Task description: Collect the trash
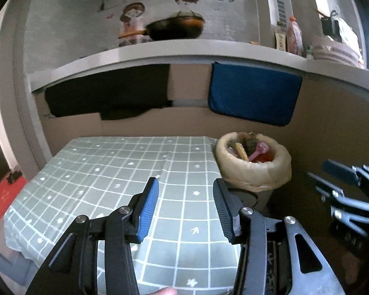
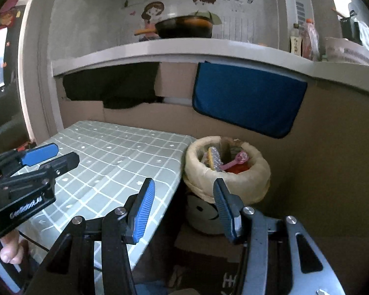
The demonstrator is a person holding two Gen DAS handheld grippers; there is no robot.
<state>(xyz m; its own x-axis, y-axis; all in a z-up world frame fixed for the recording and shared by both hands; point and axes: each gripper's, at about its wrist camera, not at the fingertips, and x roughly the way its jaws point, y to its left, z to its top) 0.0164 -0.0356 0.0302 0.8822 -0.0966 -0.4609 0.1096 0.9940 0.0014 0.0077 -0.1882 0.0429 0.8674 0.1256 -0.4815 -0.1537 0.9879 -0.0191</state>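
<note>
Right of frame centre, beside the counter (image 1: 110, 172): trash bin (image 1: 253, 162) brimful | left gripper (image 1: 185, 207) and right gripper (image 2: 184, 209) fingers apart, empty | risk: further trash may spill off the heaped top.

The surface (image 1: 105, 172) has a pale green cloth with a white grid and small white stars. The bin (image 1: 254, 169) liner is cream. The hanging towel (image 1: 254, 95) is blue.
</note>
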